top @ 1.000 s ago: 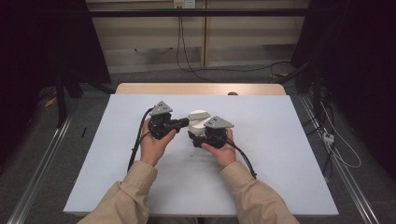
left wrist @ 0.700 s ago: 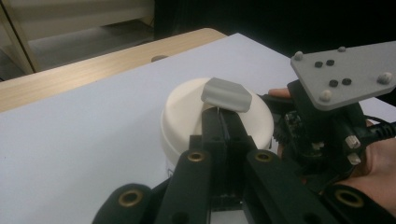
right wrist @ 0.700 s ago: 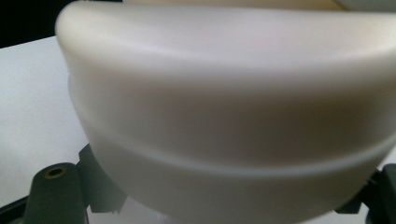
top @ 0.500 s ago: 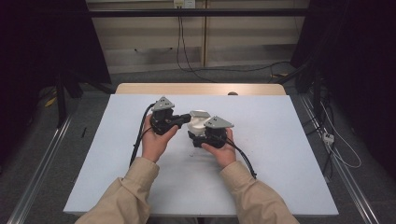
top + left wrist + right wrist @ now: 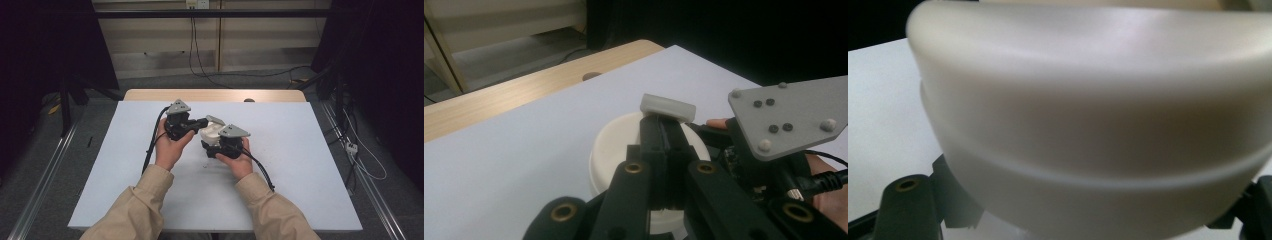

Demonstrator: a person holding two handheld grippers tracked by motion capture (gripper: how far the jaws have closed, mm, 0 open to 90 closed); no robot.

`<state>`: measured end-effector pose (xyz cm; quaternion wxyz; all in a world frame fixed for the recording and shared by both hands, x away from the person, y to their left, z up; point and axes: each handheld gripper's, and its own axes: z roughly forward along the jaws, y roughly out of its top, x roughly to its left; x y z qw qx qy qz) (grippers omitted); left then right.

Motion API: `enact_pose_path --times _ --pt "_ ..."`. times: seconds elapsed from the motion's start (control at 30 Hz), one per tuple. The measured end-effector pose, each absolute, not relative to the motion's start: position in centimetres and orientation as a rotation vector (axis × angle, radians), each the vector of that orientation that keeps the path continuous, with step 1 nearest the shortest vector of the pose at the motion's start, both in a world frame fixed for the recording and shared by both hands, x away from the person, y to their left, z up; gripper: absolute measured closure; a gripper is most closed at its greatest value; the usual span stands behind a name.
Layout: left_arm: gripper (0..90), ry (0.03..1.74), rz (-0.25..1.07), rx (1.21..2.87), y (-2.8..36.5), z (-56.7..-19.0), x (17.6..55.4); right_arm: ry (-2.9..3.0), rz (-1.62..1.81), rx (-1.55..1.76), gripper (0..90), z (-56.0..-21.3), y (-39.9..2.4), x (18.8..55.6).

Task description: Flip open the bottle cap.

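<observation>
Your left gripper (image 5: 664, 135) pinches a small white tab (image 5: 668, 106) over the round white tub (image 5: 619, 150) (mid-table, between both hands); your right gripper (image 5: 217, 145) clasps the tub's near side.

White worktop (image 5: 310, 165) w/ bare wood strip (image 5: 150, 94) along far edge, small dark knot (image 5: 248, 100) in it; grey floor (image 5: 165, 79) beyond, black cables (image 5: 200, 60) trailing, metal rails (image 5: 42, 185) either side.
</observation>
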<state>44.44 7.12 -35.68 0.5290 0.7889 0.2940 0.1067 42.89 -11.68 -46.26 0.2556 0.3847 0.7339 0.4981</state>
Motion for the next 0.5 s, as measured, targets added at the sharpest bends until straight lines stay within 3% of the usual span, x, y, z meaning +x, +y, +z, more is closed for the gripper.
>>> enact_pose_path --times 0.5 --pt "90.0 0.691 0.256 1.891 6.18 -35.32 44.81 1.993 1.351 1.045 18.6 -46.26 -11.68 42.90"
